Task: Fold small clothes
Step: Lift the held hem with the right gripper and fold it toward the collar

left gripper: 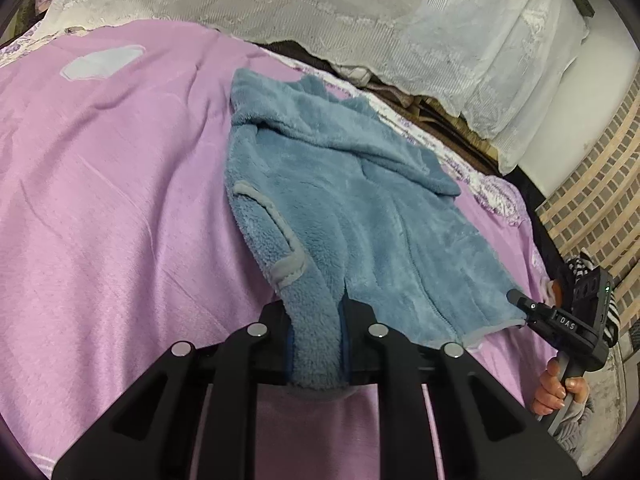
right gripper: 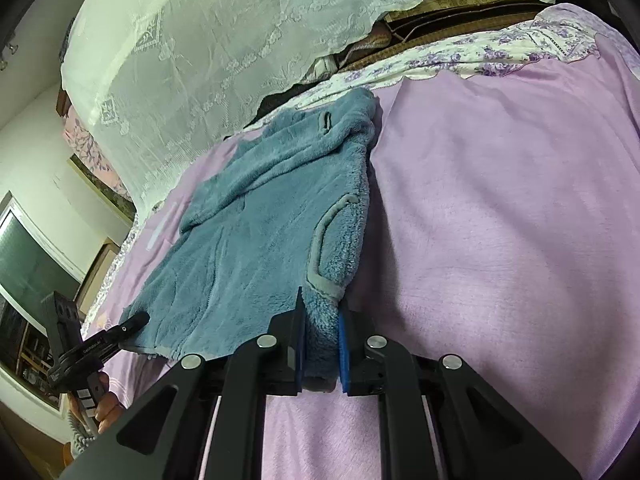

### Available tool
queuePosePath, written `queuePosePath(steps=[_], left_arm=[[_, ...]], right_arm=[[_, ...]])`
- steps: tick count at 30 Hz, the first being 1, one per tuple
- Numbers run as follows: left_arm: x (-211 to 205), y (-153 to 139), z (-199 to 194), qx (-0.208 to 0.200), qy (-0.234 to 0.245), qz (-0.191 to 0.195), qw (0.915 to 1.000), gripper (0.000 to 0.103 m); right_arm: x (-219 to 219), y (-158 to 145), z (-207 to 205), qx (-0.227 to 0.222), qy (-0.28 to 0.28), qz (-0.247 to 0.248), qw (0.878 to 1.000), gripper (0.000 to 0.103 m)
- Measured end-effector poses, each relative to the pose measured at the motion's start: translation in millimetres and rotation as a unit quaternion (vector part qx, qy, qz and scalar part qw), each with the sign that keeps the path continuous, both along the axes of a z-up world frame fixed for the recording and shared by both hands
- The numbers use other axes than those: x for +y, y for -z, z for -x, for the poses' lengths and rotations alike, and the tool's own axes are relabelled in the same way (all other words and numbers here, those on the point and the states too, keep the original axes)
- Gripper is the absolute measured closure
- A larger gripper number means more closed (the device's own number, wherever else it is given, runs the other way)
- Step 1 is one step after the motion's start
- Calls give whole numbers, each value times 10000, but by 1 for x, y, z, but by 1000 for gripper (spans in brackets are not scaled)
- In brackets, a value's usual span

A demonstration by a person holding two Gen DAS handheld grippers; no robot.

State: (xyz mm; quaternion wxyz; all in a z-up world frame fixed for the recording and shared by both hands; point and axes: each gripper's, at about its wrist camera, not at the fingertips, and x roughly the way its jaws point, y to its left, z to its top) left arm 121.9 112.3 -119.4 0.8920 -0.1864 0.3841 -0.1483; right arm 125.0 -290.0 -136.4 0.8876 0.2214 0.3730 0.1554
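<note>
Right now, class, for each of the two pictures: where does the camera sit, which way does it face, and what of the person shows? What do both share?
Left wrist view: sits on the left hand-held gripper, faces forward and down over the pink bedspread; jaws clamp the blue fleece jacket. The right hand-held gripper and the right hand show.
Right wrist view: sits on the right hand-held gripper, facing likewise, clamped on the hem; the left hand-held gripper and fingers show.
Shared: jacket, bedspread, lace cover, both grippers.

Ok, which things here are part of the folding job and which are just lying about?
In the job: blue fleece jacket; left gripper and right gripper, both clamped on its near edge.
Lying about: pink bedspread underneath, white lace cloth, floral sheet.
</note>
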Motion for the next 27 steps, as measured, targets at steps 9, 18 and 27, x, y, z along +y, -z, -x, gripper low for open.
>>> queuePosePath(steps=[9,18,27], left_arm=[[2,2,4,103,85,45,9999,89],[4,-12,-20,218,139,-40,9997,88],[-2,-32,-44,89,39,-377,9992,88]], right_arm=[[-3,3,4,93,-45,-149,9998,90],[-7,-6,-11,296,-172,-637,9974,90],[0,-24,-36,271,-239,-545,9979,90]])
